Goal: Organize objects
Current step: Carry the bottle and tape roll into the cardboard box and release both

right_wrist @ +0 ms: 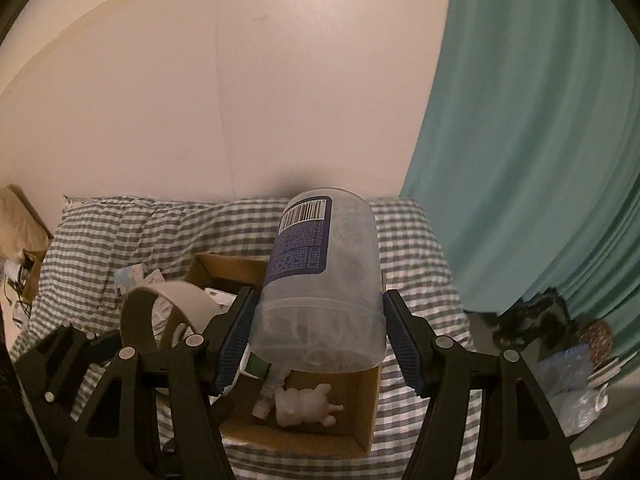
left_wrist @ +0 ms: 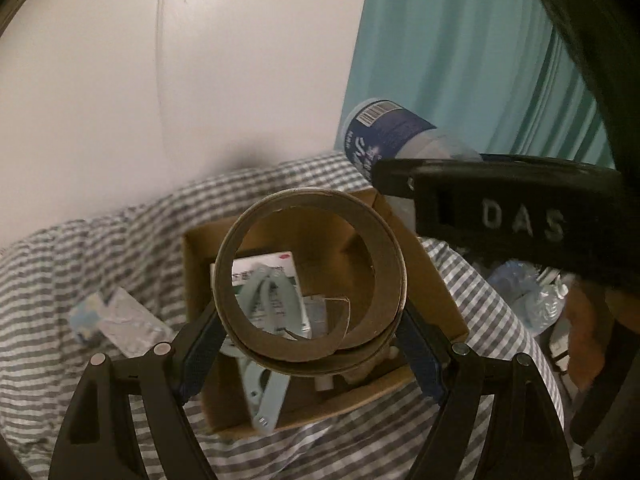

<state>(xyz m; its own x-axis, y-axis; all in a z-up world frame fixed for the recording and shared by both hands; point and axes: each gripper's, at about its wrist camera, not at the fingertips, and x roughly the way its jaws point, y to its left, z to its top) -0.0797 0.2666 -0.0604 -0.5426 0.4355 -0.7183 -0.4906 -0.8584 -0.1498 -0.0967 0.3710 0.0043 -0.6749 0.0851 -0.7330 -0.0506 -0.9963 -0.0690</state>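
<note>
Two grippers each carry something above an open cardboard box (left_wrist: 432, 280) that sits on a bed covered in gray-and-white gingham fabric (left_wrist: 100, 248). The left gripper (left_wrist: 310, 344) is clamped on a brown cardboard tape ring (left_wrist: 310, 280), its blue ribbed pads (left_wrist: 202, 348) pressing the ring's outer wall on both sides; the ring is thick-walled, round and hollow, with a loose paper tail curling inside it. Through its hole show a white printed carton (left_wrist: 266, 276) and a pale blue plastic piece (left_wrist: 264, 396) lying in the box.

The right gripper (right_wrist: 318, 340) grasps a translucent, frosted plastic jar (right_wrist: 324, 280), cylindrical and tilted away, its dark blue label (right_wrist: 300, 244) bearing a barcode and white print too small to read. A whitish lumpy figure (right_wrist: 306, 402) lies on the box floor beneath it. Raised letters "DAS" show on the right gripper's black body in the left wrist view. A teal pleated curtain (right_wrist: 540, 160) hangs at the right beside a plain cream wall (right_wrist: 200, 100).
</note>
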